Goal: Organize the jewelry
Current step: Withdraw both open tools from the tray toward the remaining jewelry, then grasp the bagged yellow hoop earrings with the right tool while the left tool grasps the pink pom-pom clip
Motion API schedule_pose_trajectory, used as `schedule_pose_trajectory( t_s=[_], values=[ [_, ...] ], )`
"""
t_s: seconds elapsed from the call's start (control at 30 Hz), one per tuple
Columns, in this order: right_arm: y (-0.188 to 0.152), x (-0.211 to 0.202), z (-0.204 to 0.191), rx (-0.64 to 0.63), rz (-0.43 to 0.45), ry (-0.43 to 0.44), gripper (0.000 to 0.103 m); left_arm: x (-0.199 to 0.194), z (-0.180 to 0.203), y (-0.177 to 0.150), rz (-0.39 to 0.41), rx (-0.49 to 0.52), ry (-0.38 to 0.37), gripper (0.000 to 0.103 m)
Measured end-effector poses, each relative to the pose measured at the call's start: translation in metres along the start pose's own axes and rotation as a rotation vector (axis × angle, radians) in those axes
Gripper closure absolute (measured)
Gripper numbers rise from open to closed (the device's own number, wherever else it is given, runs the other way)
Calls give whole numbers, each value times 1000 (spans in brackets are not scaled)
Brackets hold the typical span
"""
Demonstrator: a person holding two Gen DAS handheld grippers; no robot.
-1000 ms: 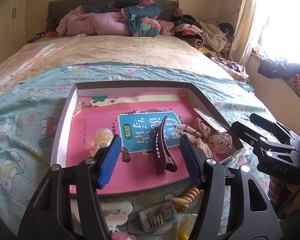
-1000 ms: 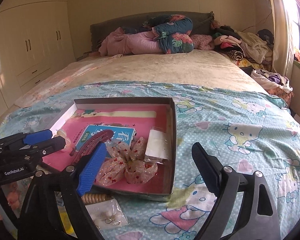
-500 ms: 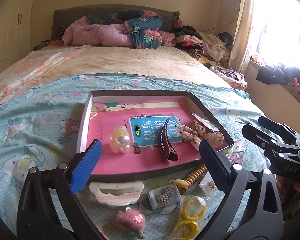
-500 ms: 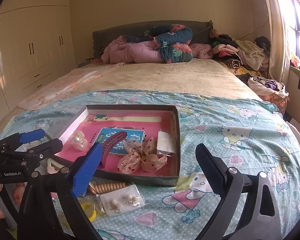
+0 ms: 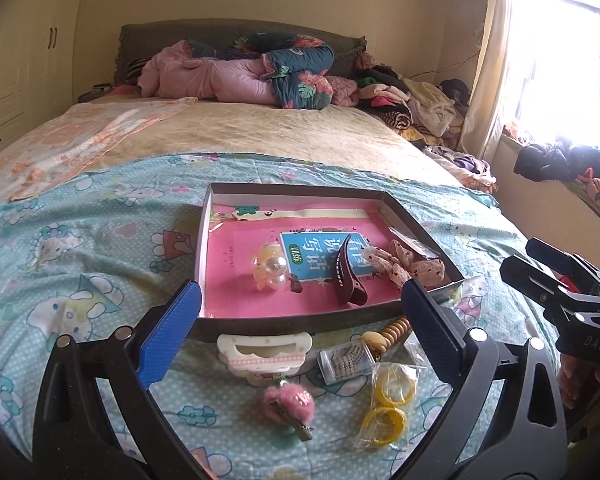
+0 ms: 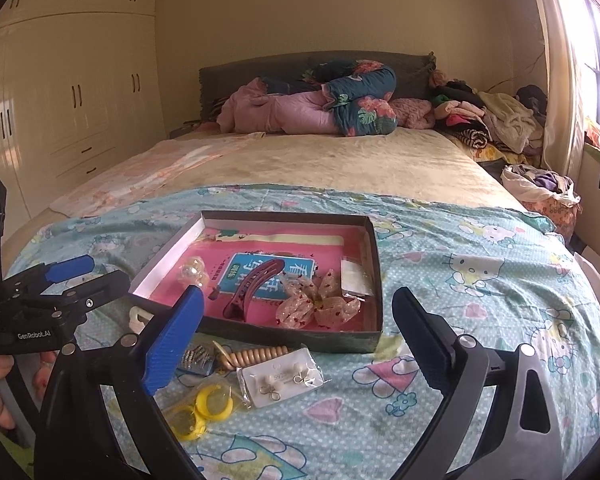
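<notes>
— Two hand-held grippers over the bed (image 6: 340, 168)?
— Yes. Left hand-held gripper (image 5: 300, 312) spread wide, empty. Right hand-held gripper (image 6: 296, 316) likewise wide, gripping nothing.
— And the jewelry?
— Partly inside the shallow box (image 5: 292, 326): maroon hair clip (image 5: 346, 276), floral scrunchie (image 5: 414, 266), pearly yellow trinket (image 5: 270, 270). Rest loose on the cartoon sheet just in front of the box: yellow bangles (image 5: 388, 404), pink fuzzy clip (image 5: 290, 402), earring card (image 6: 284, 376), wooden beads (image 6: 256, 356).

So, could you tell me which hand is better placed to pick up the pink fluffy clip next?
Probably left: the pink fluffy clip lies between the open left gripper fingers, while the right gripper view doesn't show it.
</notes>
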State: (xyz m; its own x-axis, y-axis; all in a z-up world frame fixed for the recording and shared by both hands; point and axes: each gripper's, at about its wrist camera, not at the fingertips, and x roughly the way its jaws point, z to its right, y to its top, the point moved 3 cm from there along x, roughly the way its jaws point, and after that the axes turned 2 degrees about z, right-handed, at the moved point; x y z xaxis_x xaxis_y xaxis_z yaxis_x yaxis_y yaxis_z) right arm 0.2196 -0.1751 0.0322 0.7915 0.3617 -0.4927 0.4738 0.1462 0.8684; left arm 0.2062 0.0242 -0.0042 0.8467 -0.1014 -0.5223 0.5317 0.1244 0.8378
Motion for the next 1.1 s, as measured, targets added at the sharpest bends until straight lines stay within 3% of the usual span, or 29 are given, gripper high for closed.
schedule_pose_trajectory(
  t_s=[0.43, 1.1],
  values=[
    [-31, -5, -20, -12, -67, 27, 10, -11, -10, -22, -33, 5, 13, 12],
    [-83, 30, -46, 0, -227, 113, 11, 4, -33, -72, -140, 16, 29, 12]
  ],
)
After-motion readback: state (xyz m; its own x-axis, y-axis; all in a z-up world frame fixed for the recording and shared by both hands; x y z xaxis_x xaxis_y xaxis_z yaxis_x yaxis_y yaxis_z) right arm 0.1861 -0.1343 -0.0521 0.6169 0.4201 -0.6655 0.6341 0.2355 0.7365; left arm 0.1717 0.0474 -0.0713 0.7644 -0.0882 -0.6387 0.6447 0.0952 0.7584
